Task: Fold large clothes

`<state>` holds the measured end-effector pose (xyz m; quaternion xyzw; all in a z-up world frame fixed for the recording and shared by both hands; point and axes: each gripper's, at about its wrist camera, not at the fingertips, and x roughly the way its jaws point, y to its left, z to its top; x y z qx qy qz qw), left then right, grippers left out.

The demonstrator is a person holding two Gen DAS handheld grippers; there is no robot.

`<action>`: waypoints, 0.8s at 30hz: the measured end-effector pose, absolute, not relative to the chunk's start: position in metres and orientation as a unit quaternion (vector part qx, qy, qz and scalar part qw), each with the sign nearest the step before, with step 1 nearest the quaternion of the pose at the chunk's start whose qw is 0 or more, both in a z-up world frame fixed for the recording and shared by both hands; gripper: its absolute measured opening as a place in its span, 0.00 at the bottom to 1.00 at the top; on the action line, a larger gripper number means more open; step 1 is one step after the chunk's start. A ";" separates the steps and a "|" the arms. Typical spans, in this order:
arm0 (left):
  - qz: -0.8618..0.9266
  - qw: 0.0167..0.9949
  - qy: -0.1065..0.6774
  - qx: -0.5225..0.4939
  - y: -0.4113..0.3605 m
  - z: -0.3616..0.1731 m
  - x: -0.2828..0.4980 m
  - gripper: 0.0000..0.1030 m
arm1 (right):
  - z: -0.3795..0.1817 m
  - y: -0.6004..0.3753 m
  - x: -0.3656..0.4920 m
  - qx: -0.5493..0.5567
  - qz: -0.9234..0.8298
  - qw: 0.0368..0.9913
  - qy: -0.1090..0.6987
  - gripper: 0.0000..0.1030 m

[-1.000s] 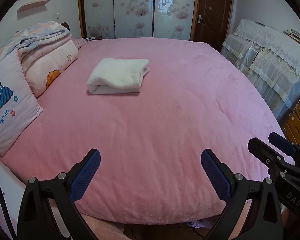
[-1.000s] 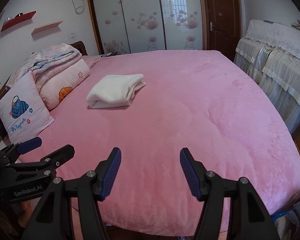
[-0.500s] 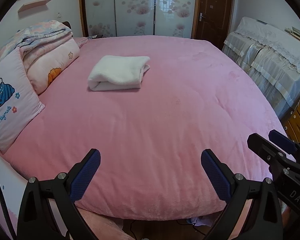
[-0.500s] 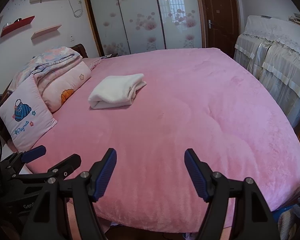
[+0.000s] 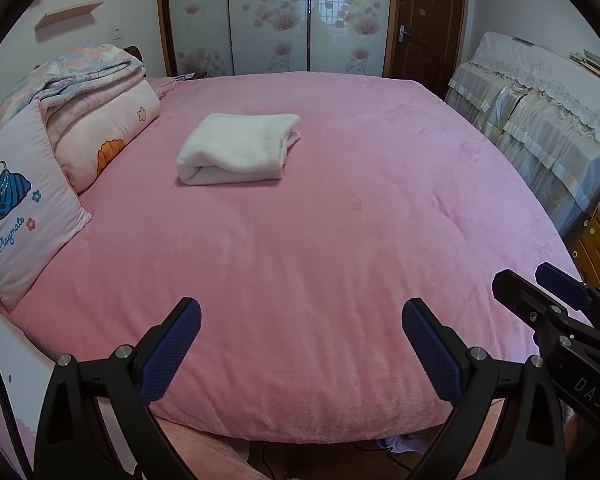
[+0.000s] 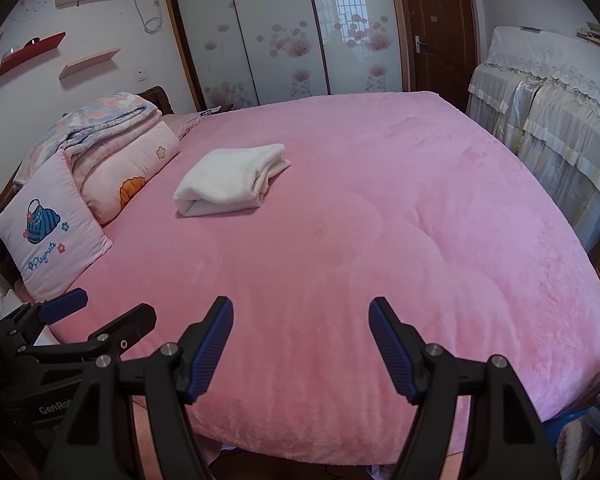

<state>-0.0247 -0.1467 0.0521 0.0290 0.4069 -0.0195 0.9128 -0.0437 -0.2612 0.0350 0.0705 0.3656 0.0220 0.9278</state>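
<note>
A folded white fleece garment (image 5: 238, 148) lies on the pink bedspread (image 5: 320, 240), upper centre-left of the frame, near the pillows (image 5: 24, 208). Left tongs (image 5: 300, 344) and right tongs (image 6: 300, 340) hang spread at the lower edge, pinching nothing.

1. A white, fluffy fleece garment (image 5: 236, 148) (image 6: 230, 178) lies folded into a thick, roughly rectangular bundle.
2. Its rounded fold edge faces the claws; looser layered edges show at its far right corner.
3. It rests flat, well ahead of both claws and to their left, on a pink plush bedspread (image 5: 320, 240) (image 6: 360, 240).
</note>
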 end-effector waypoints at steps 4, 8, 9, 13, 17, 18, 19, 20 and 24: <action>-0.021 0.914 0.405 0.029 -0.145 0.053 -0.024 0.97 | 0.034 -0.264 -0.042 0.073 0.021 0.926 0.369 0.69; -0.021 0.913 0.405 0.029 -0.144 0.053 -0.022 0.97 | 0.033 -0.266 -0.041 0.073 0.020 0.926 0.370 0.69; -0.021 0.913 0.406 0.029 -0.144 0.053 -0.022 0.97 | 0.033 -0.267 -0.041 0.073 0.019 0.926 0.369 0.69; -0.021 0.913 0.406 0.029 -0.144 0.053 -0.022 0.97 | 0.033 -0.267 -0.040 0.075 0.020 0.925 0.371 0.69; -0.022 0.913 0.406 0.029 -0.144 0.052 -0.022 0.97 | 0.034 -0.268 -0.040 0.076 0.020 0.925 0.371 0.69; -0.022 0.913 0.406 0.029 -0.144 0.052 -0.022 0.97 | 0.034 -0.268 -0.040 0.076 0.020 0.925 0.371 0.69; -0.021 0.913 0.407 0.030 -0.144 0.052 -0.022 0.97 | 0.033 -0.268 -0.040 0.076 0.020 0.925 0.371 0.69; -0.022 0.913 0.406 0.030 -0.144 0.052 -0.022 0.97 | 0.033 -0.268 -0.040 0.076 0.020 0.925 0.371 0.69; -0.022 0.913 0.406 0.028 -0.145 0.053 -0.022 0.97 | 0.033 -0.270 -0.039 0.078 0.020 0.925 0.372 0.69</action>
